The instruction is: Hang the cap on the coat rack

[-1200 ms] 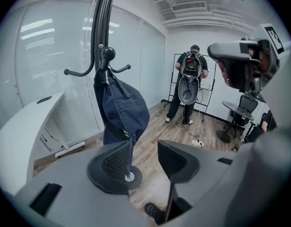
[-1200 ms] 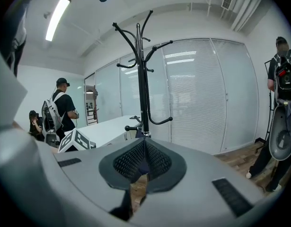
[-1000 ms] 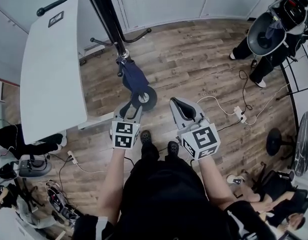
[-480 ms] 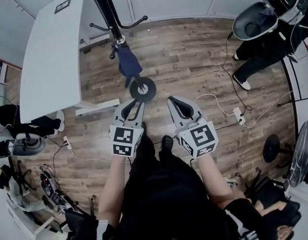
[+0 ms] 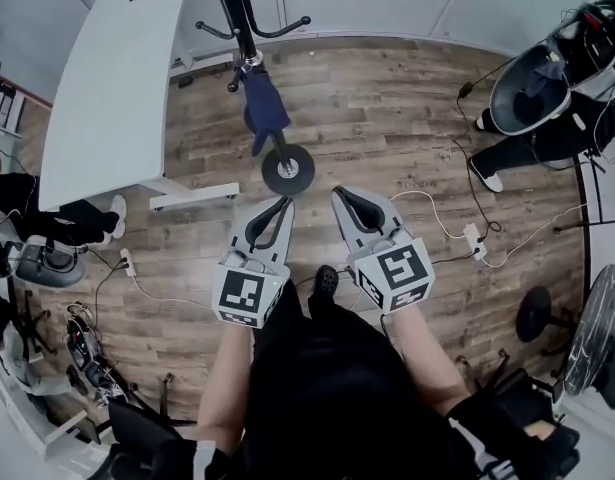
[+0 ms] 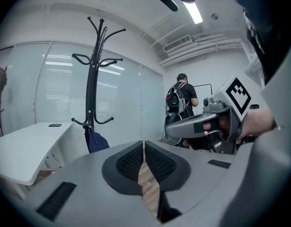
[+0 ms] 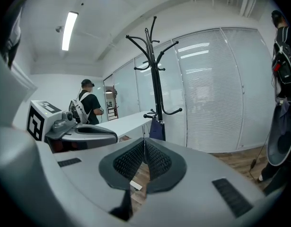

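Coat rack (image 5: 239, 13): black pole, upright on wood floor (image 5: 387, 118); round base (image 5: 288, 171) flat on the boards.

Cap (image 5: 264, 108): dark blue, hung on a low hook of the rack, draping down alongside the pole, above the base. No gripper contact. Left gripper view shows it (image 6: 94, 141) at the rack's lower hooks, close against the pole (image 6: 92, 79). Right gripper view shows it (image 7: 157, 129) in the same spot under the hooks of the rack (image 7: 157, 79).

L gripper (image 5: 283, 204): on the person's side of the rack base, tip near the base, apart from it. Jaws closing, pads nearly met; only a thin slit left in its own view (image 6: 144, 143). Nothing between them.

R gripper (image 5: 341, 196): also on the person's side of the base, further from the rack than the L one, alongside it. Jaws closed tip to tip (image 7: 144, 141), nothing held.

White table (image 5: 107, 98): beside the rack, one corner close to the pole.

Other: person in dark clothes (image 5: 547, 118) well apart from the rack, across the floor. Cables and power strip (image 5: 472, 236) on the floor, beyond the R gripper from the rack.
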Demonstrator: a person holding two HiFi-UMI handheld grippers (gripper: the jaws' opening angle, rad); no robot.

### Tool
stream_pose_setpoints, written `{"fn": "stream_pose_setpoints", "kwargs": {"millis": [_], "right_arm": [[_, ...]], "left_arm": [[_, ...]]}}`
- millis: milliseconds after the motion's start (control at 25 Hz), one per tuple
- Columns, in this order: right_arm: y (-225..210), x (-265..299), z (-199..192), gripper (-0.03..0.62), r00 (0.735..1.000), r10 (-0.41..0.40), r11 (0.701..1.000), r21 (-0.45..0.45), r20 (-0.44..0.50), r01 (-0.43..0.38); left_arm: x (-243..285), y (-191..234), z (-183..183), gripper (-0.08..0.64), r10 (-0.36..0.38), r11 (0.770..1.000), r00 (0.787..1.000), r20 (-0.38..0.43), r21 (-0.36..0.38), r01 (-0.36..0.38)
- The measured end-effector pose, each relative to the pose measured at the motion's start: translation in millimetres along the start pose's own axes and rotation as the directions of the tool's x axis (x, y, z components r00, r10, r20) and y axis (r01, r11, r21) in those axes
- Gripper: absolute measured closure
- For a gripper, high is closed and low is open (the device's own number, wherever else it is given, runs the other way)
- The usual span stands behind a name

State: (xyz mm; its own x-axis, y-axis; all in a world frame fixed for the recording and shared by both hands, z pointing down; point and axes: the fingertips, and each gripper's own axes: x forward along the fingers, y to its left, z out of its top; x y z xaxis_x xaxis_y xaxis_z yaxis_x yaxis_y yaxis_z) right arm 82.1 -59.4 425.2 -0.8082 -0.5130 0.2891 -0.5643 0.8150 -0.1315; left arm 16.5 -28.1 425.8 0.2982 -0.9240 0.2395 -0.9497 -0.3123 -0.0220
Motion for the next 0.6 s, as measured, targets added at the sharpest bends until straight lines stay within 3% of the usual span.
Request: {"fn": "stream_pose_setpoints", "kwargs": {"millis": [400, 600], "right_arm": [[28, 9, 19, 0.561, 0.998, 0.044, 0.998, -0.048, 0.051, -0.042], [32, 13, 24, 0.563, 0.997, 0.049, 0.995, -0.094, 0.052, -0.044]], "left_arm": [[-13, 17, 20, 0.545, 0.070, 0.996, 0.995, 0.067, -0.057, -0.066], [-14, 22, 26, 0.545, 0.070, 0.996, 0.995, 0.076, -0.065, -0.065]]}}
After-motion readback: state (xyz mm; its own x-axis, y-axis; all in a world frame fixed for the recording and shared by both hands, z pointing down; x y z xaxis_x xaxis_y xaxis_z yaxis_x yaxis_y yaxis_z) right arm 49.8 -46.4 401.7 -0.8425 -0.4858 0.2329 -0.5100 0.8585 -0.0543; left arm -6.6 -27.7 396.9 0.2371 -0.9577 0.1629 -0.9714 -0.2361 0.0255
